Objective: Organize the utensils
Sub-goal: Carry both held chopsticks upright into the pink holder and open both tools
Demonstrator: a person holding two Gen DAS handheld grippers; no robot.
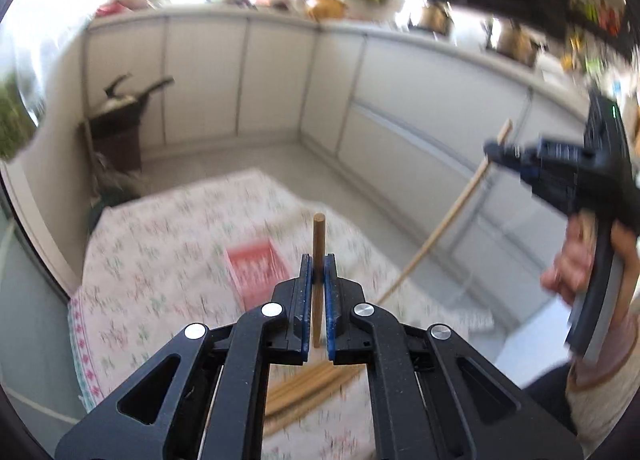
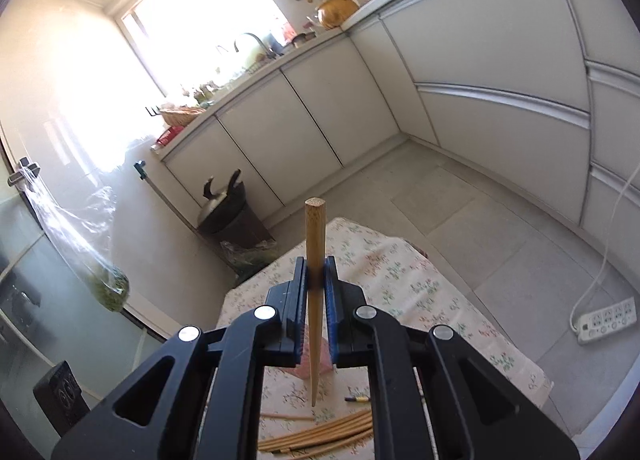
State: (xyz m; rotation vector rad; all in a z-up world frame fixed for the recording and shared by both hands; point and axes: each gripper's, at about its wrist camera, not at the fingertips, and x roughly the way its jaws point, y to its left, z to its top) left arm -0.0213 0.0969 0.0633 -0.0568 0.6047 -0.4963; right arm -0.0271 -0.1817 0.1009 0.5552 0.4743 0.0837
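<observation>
White power strip (image 2: 604, 319) on floor; kettle (image 2: 221, 196) atop dark bin (image 2: 240, 226).

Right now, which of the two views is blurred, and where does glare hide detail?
Left wrist view: the floral tablecloth and pink basket are smeared by motion blur, and the upper left is washed out white. Right wrist view: sharp, but the window is overexposed. Both views bend the cabinets.

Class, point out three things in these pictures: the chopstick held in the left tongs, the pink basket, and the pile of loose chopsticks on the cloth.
Chopstick in the left tongs (image 1: 319, 236): left wrist view, upper shaft above the pads.
Pink basket (image 1: 256, 266): left wrist view, its slotted side wall.
Pile of loose chopsticks (image 2: 320, 434): right wrist view, middle of the bundle.
</observation>
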